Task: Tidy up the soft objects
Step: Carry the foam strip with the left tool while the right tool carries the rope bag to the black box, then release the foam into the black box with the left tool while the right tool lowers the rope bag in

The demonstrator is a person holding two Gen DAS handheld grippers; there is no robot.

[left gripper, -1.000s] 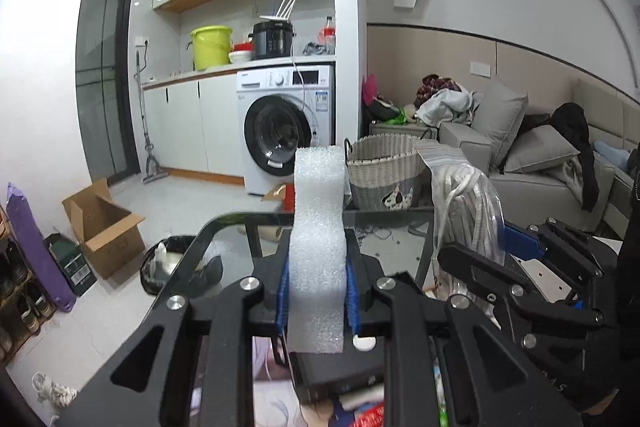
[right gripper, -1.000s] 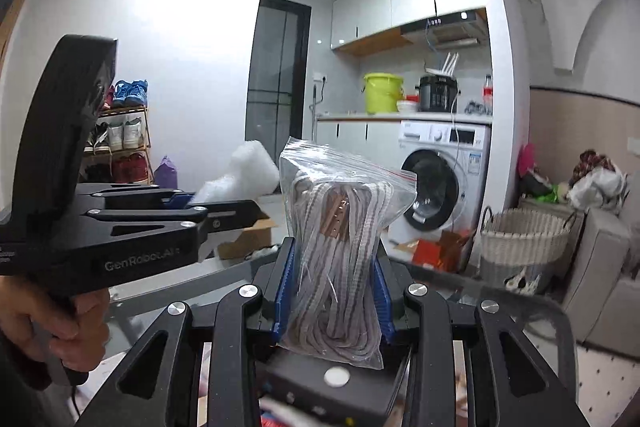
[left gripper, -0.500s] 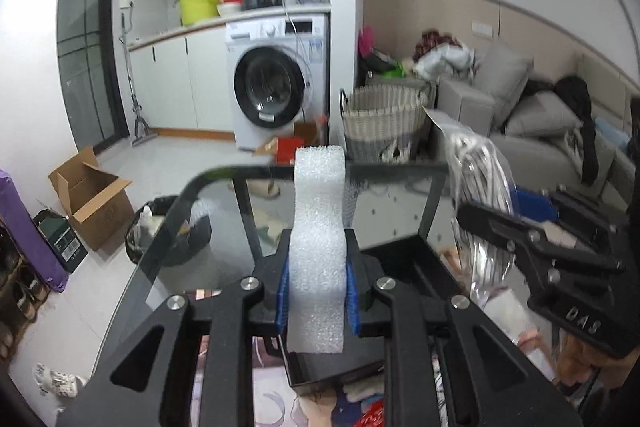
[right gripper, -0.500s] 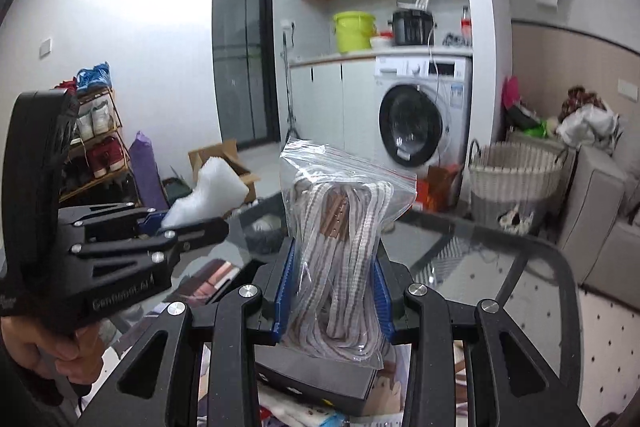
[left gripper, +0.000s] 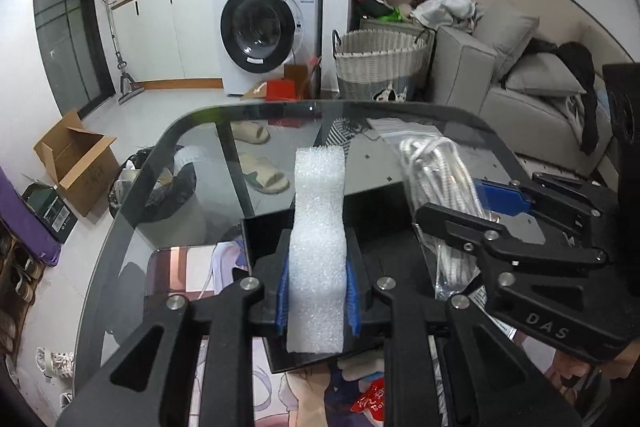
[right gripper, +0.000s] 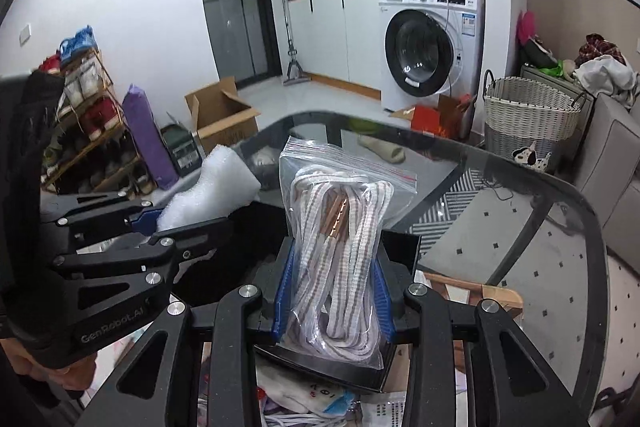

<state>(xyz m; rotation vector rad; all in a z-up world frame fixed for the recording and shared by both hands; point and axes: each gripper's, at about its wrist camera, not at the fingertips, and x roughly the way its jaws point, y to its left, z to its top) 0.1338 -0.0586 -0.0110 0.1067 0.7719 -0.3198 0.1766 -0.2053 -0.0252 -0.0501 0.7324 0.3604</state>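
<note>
- Two handheld grippers are shown side by side above a glass surface [left gripper: 168,163], each carrying one soft object.
- Left gripper [left gripper: 318,293]: jaws clamped on a white foam strip [left gripper: 319,227], which stands upright between the blue pads [left gripper: 282,291] and projects well above them.
- Right gripper [right gripper: 332,301]: jaws clamped on a clear zip bag of striped cord [right gripper: 340,247], held upright; the cord lies coiled inside, with a copper-coloured piece near its middle.
- Relation: in the left wrist view the bag appears to the right of the foam, apart from it; in the right wrist view the foam lies to the left.
- Below both grippers: a black tray [left gripper: 260,235] resting on the glass.
- Background: washing machine [left gripper: 268,27], wicker basket [left gripper: 380,63], cardboard box [left gripper: 76,163].
</note>
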